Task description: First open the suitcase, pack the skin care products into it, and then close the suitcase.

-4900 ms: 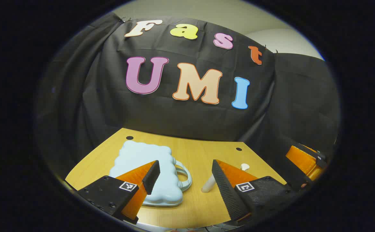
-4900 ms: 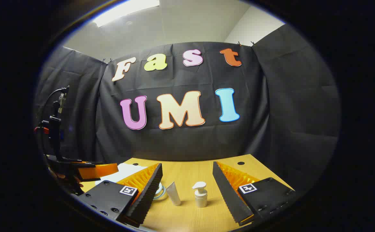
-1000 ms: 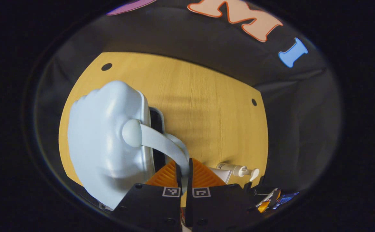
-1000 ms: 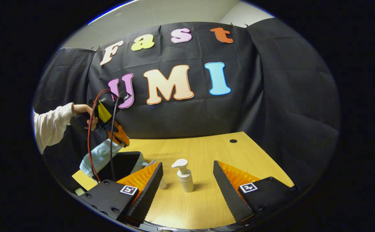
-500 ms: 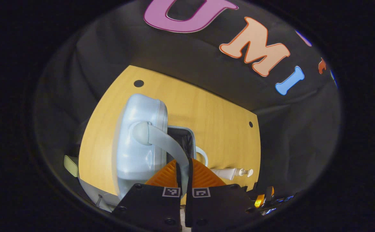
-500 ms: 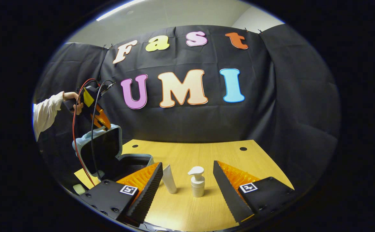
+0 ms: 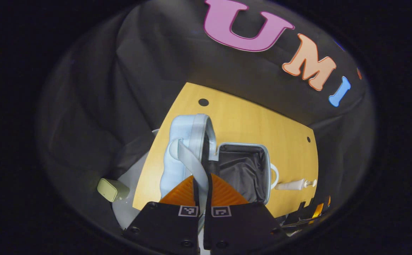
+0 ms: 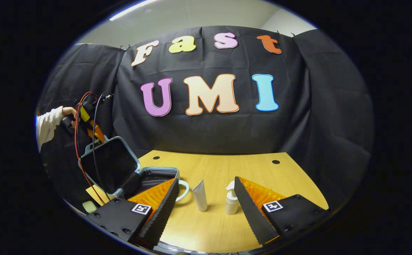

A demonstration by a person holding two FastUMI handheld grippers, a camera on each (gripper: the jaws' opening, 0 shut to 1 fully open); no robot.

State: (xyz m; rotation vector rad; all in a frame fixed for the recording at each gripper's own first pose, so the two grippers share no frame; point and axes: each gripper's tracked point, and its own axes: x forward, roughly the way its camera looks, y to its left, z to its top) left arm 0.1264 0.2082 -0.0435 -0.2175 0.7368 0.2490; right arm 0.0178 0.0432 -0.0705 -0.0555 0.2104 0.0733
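Wooden table [image 8: 227, 166] | left fingers [image 7: 201, 186] clamp suitcase [image 7: 192, 141] strap | right fingers [image 8: 206, 198] spread, empty

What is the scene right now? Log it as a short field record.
suitcase: open on the table, lid raised past upright, dark lining showing
left tongs: shut on the strap of the lid
right tongs: open, low over the table, holding nothing
tube: standing on the table, right of the suitcase
pump bottle: standing beside the tube, partly behind a right finger
packed so far: nothing seen inside the suitcase
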